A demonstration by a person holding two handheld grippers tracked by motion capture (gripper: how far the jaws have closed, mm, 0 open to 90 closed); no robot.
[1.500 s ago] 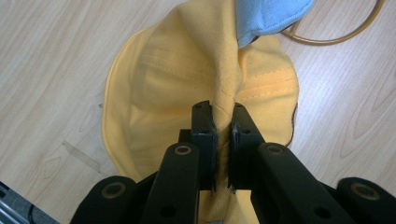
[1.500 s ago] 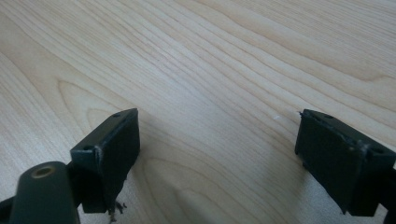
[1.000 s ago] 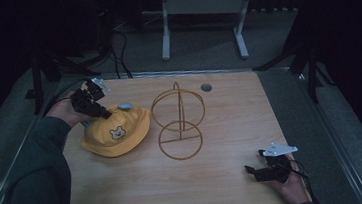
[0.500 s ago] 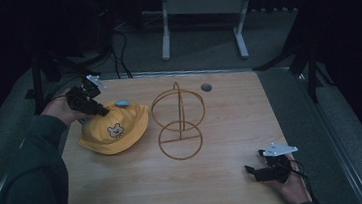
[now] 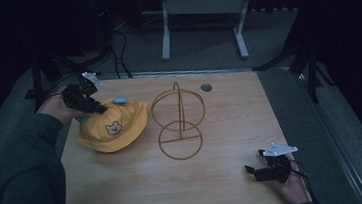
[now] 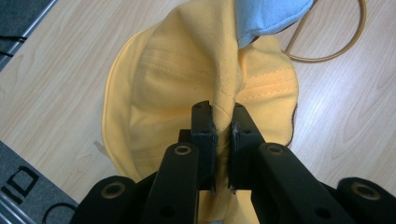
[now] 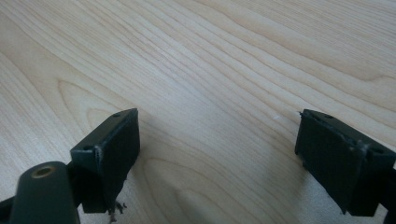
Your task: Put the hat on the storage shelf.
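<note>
Table [image 5: 128, 197]: one, pale wood grain, no writing legible on it. It carries everything listed below.

Wire stand [image 5: 179, 122]: one, gold-coloured, made of upright hoops over a flat ring base. It sits mid-table, just right of the cap and apart from it. No label.

Cap [image 5: 113, 130]: one, yellow, with a small bear-face patch on the front and a light blue button or trim at the crown. No lettering can be read. It lies on the left part of the table; since half a second ago it sits slightly nearer the stand, its back edge raised toward your left hand.

Left gripper [image 5: 100, 108]: one, in your left hand at the cap's far left edge. In the left gripper view the two black jaws are pressed together on a pinched fold of yellow fabric, with the blue trim just beyond them.

Right gripper [image 5: 248, 168]: one, resting low at the near right corner of the table, where it was a second ago. In the right gripper view its jaws stand wide apart over bare wood, holding nothing.

Round dark disc [image 5: 206, 87]: one, small, near the far edge, unchanged. Too small to read.
</note>
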